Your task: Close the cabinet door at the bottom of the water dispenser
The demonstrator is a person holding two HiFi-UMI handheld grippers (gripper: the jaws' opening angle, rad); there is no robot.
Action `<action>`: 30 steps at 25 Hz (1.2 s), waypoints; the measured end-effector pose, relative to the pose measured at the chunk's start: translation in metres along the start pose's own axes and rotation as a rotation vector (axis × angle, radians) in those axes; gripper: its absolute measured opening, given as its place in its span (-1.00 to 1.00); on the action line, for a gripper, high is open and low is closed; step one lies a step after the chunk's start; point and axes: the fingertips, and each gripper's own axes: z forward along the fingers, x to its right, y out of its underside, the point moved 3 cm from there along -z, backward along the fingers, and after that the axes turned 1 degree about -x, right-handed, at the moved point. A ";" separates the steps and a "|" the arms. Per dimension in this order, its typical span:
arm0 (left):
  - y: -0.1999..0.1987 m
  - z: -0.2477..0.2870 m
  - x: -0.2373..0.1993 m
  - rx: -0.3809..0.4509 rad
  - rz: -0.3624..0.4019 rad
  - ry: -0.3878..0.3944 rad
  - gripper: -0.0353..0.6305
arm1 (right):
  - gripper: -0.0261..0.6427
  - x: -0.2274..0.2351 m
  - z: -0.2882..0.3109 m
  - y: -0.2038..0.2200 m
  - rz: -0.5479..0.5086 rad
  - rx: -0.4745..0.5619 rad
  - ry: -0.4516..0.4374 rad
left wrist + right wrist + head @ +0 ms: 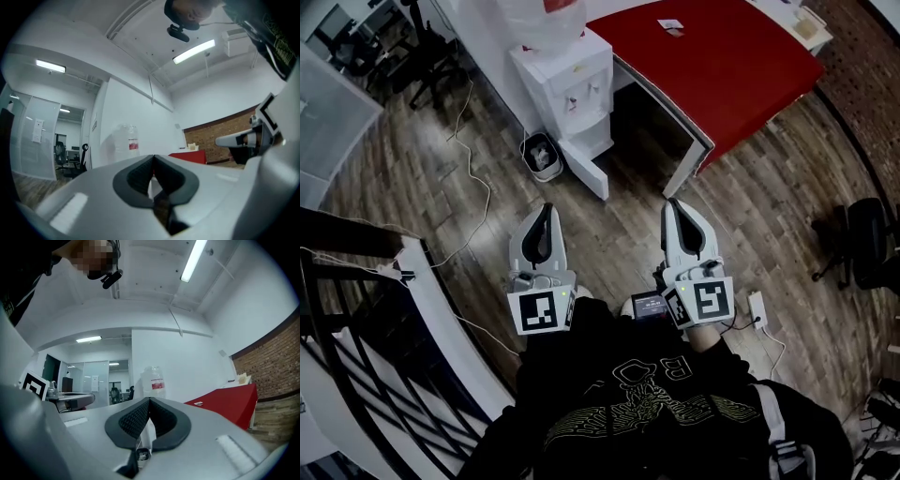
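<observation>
Under the water dispenser [567, 82], cabinet door [585, 173] open.

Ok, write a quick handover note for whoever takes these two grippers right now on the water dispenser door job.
Left gripper: shut, empty, held level, well short of the dispenser.
Right gripper: shut, empty, level, alongside the left.
Water dispenser stands beside the red table. Its bottom cabinet door stands open, swung out toward you. A small bin sits on the floor just left of it in the head view.
Done: nothing; neither gripper touches the door.
Left: move closer and push the door shut, probably with a closed gripper tip.
</observation>
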 end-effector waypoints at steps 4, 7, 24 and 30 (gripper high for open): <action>0.019 0.021 -0.017 -0.028 -0.023 -0.013 -0.88 | -0.93 0.003 0.031 0.022 0.022 -0.042 -0.010; 0.032 0.057 -0.040 -0.016 -0.028 -0.020 -0.88 | -0.93 0.005 0.071 0.029 0.042 -0.021 -0.005; 0.087 0.223 -0.168 -0.056 -0.108 0.002 -0.88 | -0.93 -0.014 0.286 0.061 -0.080 -0.107 -0.029; 0.140 0.268 -0.173 -0.132 -0.122 0.013 -0.88 | -0.93 -0.003 0.338 0.101 -0.060 -0.134 -0.097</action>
